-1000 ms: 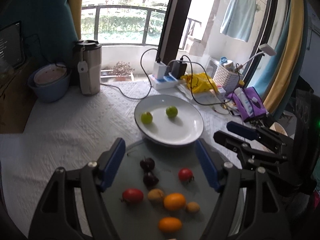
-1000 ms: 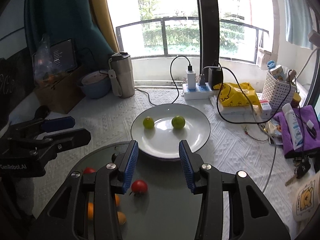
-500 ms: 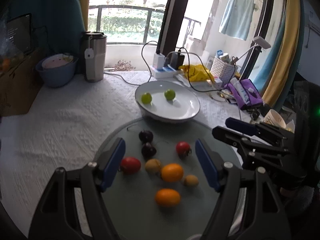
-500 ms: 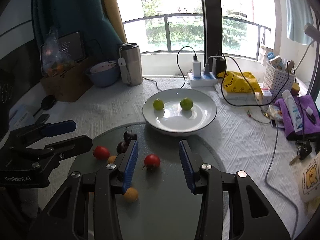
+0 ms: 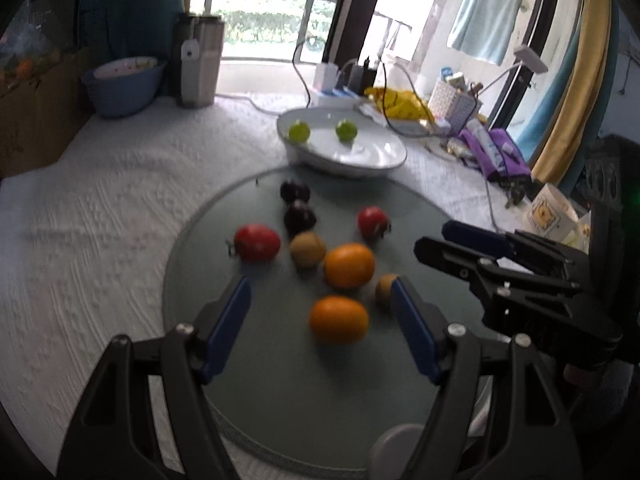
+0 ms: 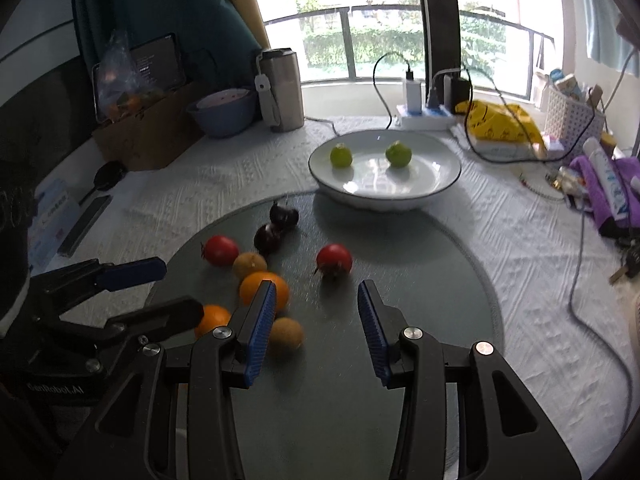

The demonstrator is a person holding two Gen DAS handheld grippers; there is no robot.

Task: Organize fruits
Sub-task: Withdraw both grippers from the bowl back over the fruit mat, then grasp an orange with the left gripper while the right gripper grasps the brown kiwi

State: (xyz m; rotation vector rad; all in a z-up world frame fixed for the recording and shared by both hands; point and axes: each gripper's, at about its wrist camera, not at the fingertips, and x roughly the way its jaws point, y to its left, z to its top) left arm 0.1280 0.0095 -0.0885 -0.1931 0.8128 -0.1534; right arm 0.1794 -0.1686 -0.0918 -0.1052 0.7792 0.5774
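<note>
White textured tablecloth [image 6: 500, 264] by a balcony window carries a grey mat [image 6: 400, 264]; both grippers' fingers gape empty.

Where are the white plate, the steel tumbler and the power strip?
white plate [image 6: 442, 188]: right wrist view, bare front-right rim.
steel tumbler [image 6: 282, 92]: right wrist view, middle of its body.
power strip [image 6: 426, 119]: right wrist view, its white front face.

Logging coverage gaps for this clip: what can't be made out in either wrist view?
- Nearer orange, right wrist view: partly behind the left gripper.
- Small brown fruit, left wrist view: partly behind a fingertip, blurred.
- Basket contents: too small.
- Round grey mat: near edge cut off.
</note>
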